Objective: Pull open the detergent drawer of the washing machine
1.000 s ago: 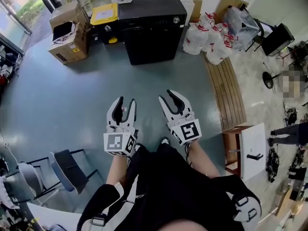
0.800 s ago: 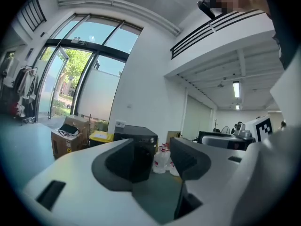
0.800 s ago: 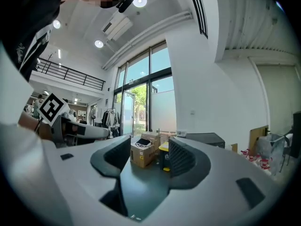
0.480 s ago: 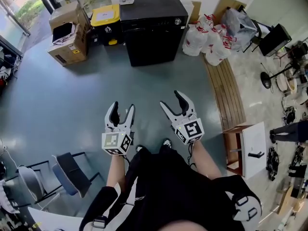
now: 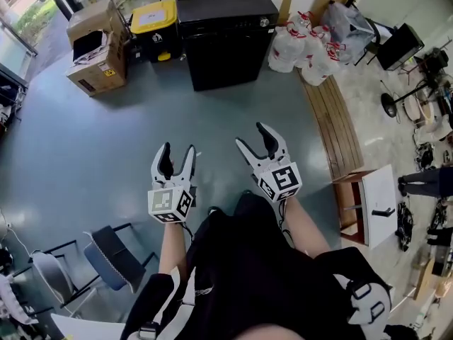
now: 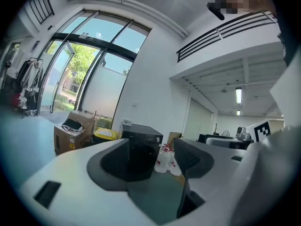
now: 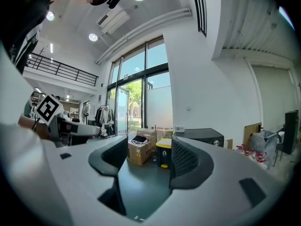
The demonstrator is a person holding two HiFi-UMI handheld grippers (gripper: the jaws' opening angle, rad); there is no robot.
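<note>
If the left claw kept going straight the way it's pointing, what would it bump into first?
Probably the black washing machine: the left claw frames it between its open jaws, and only floor shows before it. Depth is hard to judge from these views.

The boxy washing machine (image 5: pixel 225 30) at the floor's far edge was black all over; the smooth floor (image 5: pixel 92 140) was dull blue-grey. The plastic bin (image 5: pixel 153 28) was black with a yellow lid. The left gripper (image 5: pixel 177 151) and right gripper (image 5: pixel 253 137) were white with black jaw linings, their cubes patterned in black-and-white squares
</note>
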